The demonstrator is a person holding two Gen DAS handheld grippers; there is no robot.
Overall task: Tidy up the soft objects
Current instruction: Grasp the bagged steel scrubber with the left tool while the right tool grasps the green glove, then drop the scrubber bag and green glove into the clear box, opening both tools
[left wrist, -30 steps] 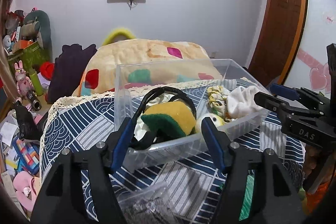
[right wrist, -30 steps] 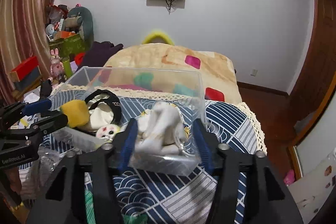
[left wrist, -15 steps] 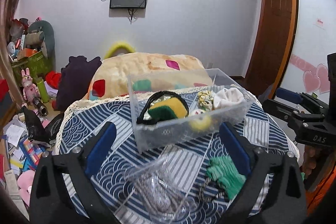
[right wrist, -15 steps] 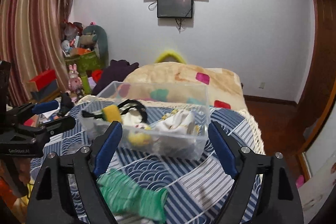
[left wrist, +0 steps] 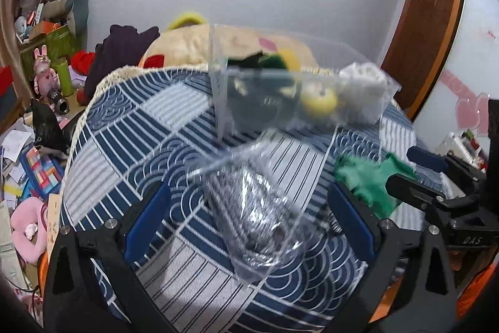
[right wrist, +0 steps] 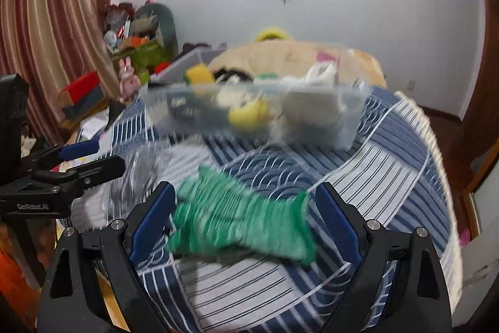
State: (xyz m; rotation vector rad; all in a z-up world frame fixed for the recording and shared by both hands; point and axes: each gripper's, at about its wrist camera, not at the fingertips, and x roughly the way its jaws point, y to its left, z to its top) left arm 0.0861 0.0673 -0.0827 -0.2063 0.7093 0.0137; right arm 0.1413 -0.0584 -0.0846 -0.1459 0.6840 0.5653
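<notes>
A clear plastic bin (left wrist: 218, 89) (right wrist: 352, 127) stands on the blue patterned cloth, holding a yellow-green sponge, a yellow ball, black straps and white cloth. My left gripper (left wrist: 249, 220) is open, its fingers either side of a clear plastic bag of grey stuff (left wrist: 252, 217). My right gripper (right wrist: 243, 220) is open, its fingers either side of a green knitted glove (right wrist: 237, 223) lying on the cloth. The glove also shows in the left wrist view (left wrist: 368, 183). Both views are blurred.
The cloth-covered table (left wrist: 131, 139) has a lace edge (right wrist: 436, 152). Cluttered floor and toys lie to the left (left wrist: 28, 152). A patchwork cushion (left wrist: 187, 49) sits behind the bin. A wooden door (left wrist: 421, 21) is at the right.
Both grippers have pulled back from the bin and dropped lower, opening wide. The left now frames the plastic bag, the right frames the green glove.
</notes>
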